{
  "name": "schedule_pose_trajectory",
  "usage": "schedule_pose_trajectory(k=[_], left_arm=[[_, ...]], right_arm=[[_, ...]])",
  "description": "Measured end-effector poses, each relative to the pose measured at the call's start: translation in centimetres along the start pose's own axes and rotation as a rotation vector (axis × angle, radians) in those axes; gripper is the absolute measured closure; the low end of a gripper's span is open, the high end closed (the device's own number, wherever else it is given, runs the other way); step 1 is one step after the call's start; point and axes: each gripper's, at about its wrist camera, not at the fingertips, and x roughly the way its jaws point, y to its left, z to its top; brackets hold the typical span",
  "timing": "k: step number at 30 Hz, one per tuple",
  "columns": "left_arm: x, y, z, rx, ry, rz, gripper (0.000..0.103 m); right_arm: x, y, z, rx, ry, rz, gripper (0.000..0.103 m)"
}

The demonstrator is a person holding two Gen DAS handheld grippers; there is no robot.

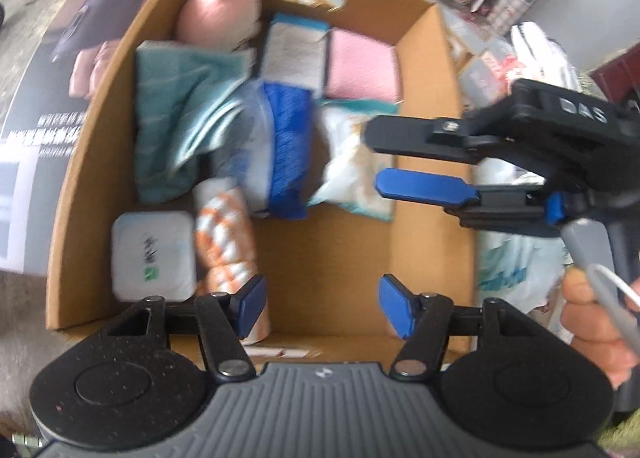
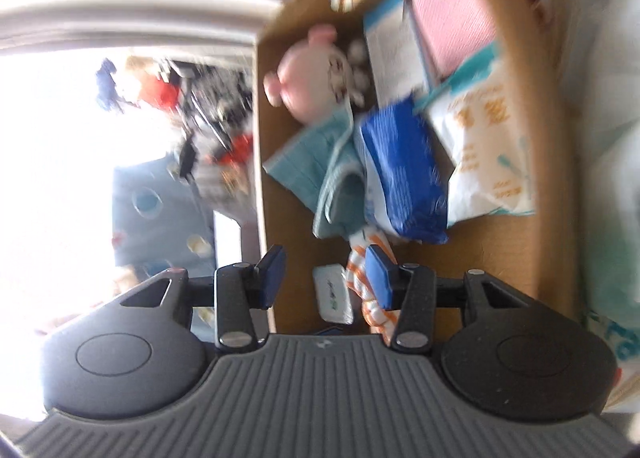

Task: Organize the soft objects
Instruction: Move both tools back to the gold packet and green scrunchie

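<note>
One cardboard box [image 1: 428, 186] is holding one blue pack [image 1: 288, 146]; left gripper [image 1: 322, 310] and right gripper [image 2: 326, 278] are hovering, jaws parted, empty.

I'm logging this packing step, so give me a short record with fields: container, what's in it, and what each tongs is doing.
container: cardboard box, open top
contents: pink plush, teal towel, blue pack, pink cloth, white pouch, orange-striped roll
free floor: near right part of box
left tongs: open, empty
right tongs: open, empty
</note>
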Motion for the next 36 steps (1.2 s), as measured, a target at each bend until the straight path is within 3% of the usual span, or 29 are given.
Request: schedule_pose_trajectory(k=[4, 7, 13, 18, 24, 28, 32, 36], left_arm=[[-0.5, -3.2, 1.2, 0.046, -0.037, -0.020, 0.039], [-0.7, -6.3, 2.1, 0.105, -0.060, -0.041, 0.039], [0.1, -13.0, 3.0, 0.225, -0.065, -0.097, 0.039], [2.1, -18.9, 2.2, 0.344, -0.031, -0.111, 0.039], [4.4, -25.4, 0.0, 0.514, -0.010, -0.086, 0.040], [5.9, -29.1, -1.6, 0.634, -0.008, -0.067, 0.040], [7.9, -31.9, -3.3, 0.767, 0.011, -0.023, 0.041], [9.5, -34.1, -4.7, 0.898, 0.031, 0.003, 0.041]], right_arm=[[-5.7, -1.1, -0.3, 0.042, -0.139, 0.040, 0.057], [-10.2, -2.8, -0.8, 0.083, -0.240, 0.021, 0.056], [-19.4, -7.0, -2.1, 0.156, -0.404, -0.089, 0.055], [-25.3, -11.7, -3.6, 0.202, -0.481, -0.202, 0.055], [-29.5, -18.6, -5.2, 0.310, -0.522, -0.307, 0.055], [-31.3, -21.7, -5.3, 0.377, -0.529, -0.323, 0.054], [-32.3, -22.5, -3.6, 0.286, -0.489, -0.388, 0.054], [-32.5, -22.3, -1.1, 0.069, -0.407, -0.460, 0.051]])
